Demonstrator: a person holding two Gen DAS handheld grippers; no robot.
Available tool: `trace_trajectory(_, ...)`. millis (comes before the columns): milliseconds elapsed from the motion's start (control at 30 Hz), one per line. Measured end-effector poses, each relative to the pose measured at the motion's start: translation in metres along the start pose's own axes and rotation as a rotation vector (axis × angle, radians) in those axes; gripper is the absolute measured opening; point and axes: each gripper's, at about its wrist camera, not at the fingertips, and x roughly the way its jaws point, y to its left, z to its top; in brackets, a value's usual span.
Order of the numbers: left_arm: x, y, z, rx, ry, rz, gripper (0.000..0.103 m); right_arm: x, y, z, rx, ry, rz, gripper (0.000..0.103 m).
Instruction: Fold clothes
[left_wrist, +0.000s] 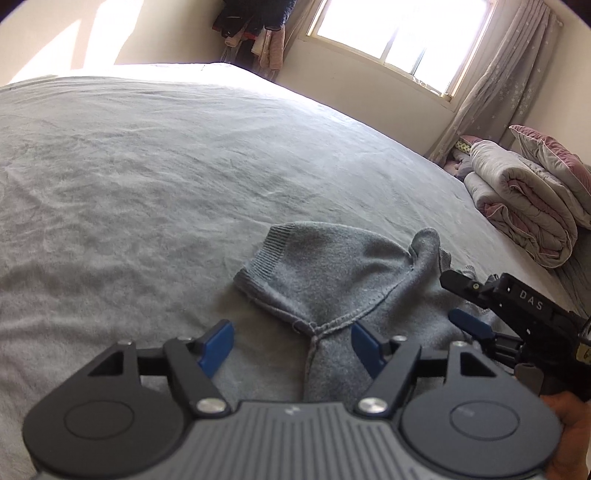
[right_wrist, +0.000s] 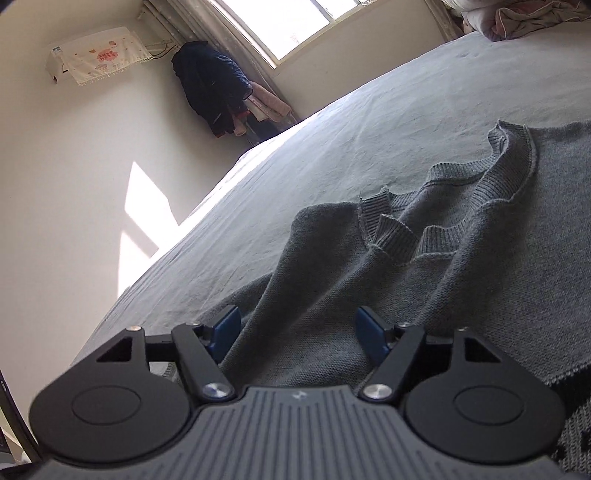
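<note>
Claw spread wide on both sides: your left claw (left_wrist: 291, 345) straddles a seam of the grey sweater (left_wrist: 343, 269), your right claw (right_wrist: 299, 332) a raised ridge below its ribbed collar (right_wrist: 458, 206). It lies rumpled on the bed (left_wrist: 129, 177), bedding (left_wrist: 528, 206) at three o'clock. Mid-fold or regrasp, I judge; seat fabric between the pads before clenching.

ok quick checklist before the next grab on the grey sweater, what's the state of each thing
1. Left tool open: ok.
2. Right tool open: ok.
3. Cloth between each tool's fingers: ok, a fold of the grey sweater lies in both gaps.
4. Sweater flat: not ok, its ribbed collar is rumpled.
5. Bare grey bedsheet beside it for folding: ok.
6. Tools apart from each other: cannot tell, they look close.
</note>
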Motion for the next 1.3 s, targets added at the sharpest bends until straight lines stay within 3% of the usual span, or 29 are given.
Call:
trace_trajectory(67,0.009,0.003,0.011,-0.056,0.011,-0.027,0.062,-0.002,0.001,0.000,-0.005,-0.001,-0.004,0.073)
trace_trajectory(300,0.050,0.027,0.045,-0.242,0.117,-0.184,0.060,-0.002,-0.004,0.002,0.038,-0.005,0.010,0.073)
trace_trajectory(400,0.062,0.029,0.056,-0.299,0.175,-0.255,0.048,-0.002,-0.006,0.003,0.054,-0.007,0.016,0.073)
trace_trajectory(467,0.070,0.029,0.062,-0.328,0.208,-0.295,0.048,-0.002,-0.005,0.004,0.057,-0.008,0.016,0.073)
trace_trajectory(633,0.090,0.012,0.068,-0.303,0.209,-0.280,0.046,0.000,-0.003,0.004,0.057,-0.010,0.013,0.073)
trace_trajectory(700,0.095,0.008,0.069,-0.300,0.201,-0.267,0.039,-0.002,-0.006,0.005,0.059,-0.010,0.014,0.072)
trace_trajectory(733,0.097,0.006,0.069,-0.296,0.195,-0.256,0.021,-0.002,-0.007,0.005,0.062,-0.012,0.014,0.072)
trace_trajectory(767,0.097,0.004,0.070,-0.286,0.179,-0.226,0.010,-0.002,-0.007,0.005,0.066,-0.014,0.013,0.072)
trace_trajectory(800,0.096,0.002,0.071,-0.273,0.160,-0.197,0.008,-0.002,-0.007,0.005,0.071,-0.016,0.013,0.072)
trace_trajectory(1033,0.051,-0.018,0.074,-0.047,-0.038,0.072,0.007,-0.003,-0.008,0.007,0.089,-0.021,0.014,0.073)
trace_trajectory(1133,0.046,-0.016,0.077,-0.020,-0.043,0.171,0.007,-0.002,-0.007,0.006,0.084,-0.020,0.013,0.073)
trace_trajectory(1200,0.052,-0.006,0.077,-0.062,-0.004,0.188,0.007,-0.002,-0.006,0.006,0.079,-0.018,0.012,0.073)
trace_trajectory(1300,0.058,0.008,0.075,-0.145,0.025,0.139,0.014,-0.001,-0.006,0.007,0.075,-0.017,0.010,0.073)
